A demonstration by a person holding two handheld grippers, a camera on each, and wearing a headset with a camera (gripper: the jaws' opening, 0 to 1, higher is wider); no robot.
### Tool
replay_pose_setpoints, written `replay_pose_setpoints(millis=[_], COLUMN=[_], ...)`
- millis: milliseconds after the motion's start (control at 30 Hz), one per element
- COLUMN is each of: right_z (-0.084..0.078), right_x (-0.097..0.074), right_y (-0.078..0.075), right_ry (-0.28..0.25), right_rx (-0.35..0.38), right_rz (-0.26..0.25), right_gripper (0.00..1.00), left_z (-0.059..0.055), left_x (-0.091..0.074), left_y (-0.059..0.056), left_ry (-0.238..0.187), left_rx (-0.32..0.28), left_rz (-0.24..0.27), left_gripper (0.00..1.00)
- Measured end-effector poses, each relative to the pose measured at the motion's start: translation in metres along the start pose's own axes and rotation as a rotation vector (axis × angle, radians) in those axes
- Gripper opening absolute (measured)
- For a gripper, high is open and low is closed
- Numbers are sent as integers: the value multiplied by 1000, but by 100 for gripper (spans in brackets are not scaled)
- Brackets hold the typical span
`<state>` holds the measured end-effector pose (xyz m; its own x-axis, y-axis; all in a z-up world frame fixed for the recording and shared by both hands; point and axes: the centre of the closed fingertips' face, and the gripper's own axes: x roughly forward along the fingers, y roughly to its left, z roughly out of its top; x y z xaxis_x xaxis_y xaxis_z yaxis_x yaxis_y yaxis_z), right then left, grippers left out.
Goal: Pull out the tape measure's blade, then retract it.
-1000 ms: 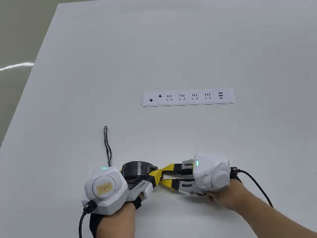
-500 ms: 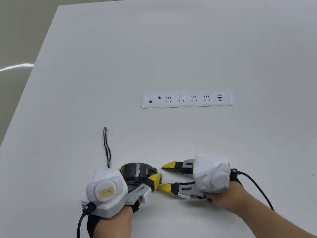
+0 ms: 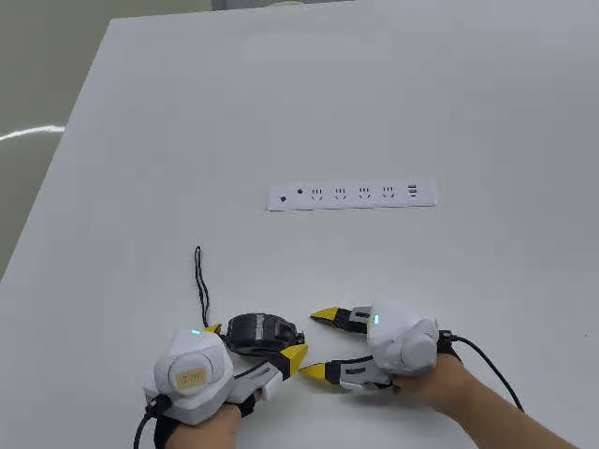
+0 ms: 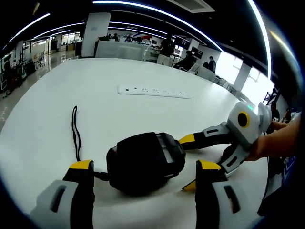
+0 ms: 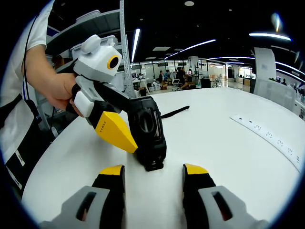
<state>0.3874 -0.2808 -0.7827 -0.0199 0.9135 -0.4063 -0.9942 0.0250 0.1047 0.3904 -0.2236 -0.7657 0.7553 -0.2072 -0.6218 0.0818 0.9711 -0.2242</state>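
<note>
Tape measure (image 3: 262, 332) btwn L gripper (image 4: 145, 165) jaws

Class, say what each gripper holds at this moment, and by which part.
Nothing is held. The left gripper's open jaws flank the tape measure's case with gaps showing; the right gripper is open and empty beside it.
</note>
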Motion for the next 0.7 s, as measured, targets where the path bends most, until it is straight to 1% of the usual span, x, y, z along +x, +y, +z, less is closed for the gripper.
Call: replay_pose_setpoints(millis=[167,233,300,400,500,600,667,700], right_z=[1,1,1,1,0,5,4,5], right_x=[-1,-1,-2,-4,-7,-14,-17,-20], right_y=[-1,-1,-1,0,3,7,7,9], right_ry=[-8,-6,0,-1,11,11,27,26], right_rx=[13,15,15,27,26,30,40,34], right_rz=[-11,-12,-13,-17,-17,-27,-37,-41], right_gripper=[54,54,53,52,51,51,52,51], left_z=[3,3,3,2,2,1,0,-2], left_x=[-1,-1,-2,-4,-6,-9,-10,-12], left_y=[-1,-2,-3,-1,-2,-3,-4,-4], left_ry=[-14,-12,-10,-9,-9,-4,0,9], left_rx=[12,24,31,13,21,47,52,73], left_rz=[-2,-7,-11,-13,-23,-43,-59,-65], left_gripper=[93,94,93,91,90,88,89,89])
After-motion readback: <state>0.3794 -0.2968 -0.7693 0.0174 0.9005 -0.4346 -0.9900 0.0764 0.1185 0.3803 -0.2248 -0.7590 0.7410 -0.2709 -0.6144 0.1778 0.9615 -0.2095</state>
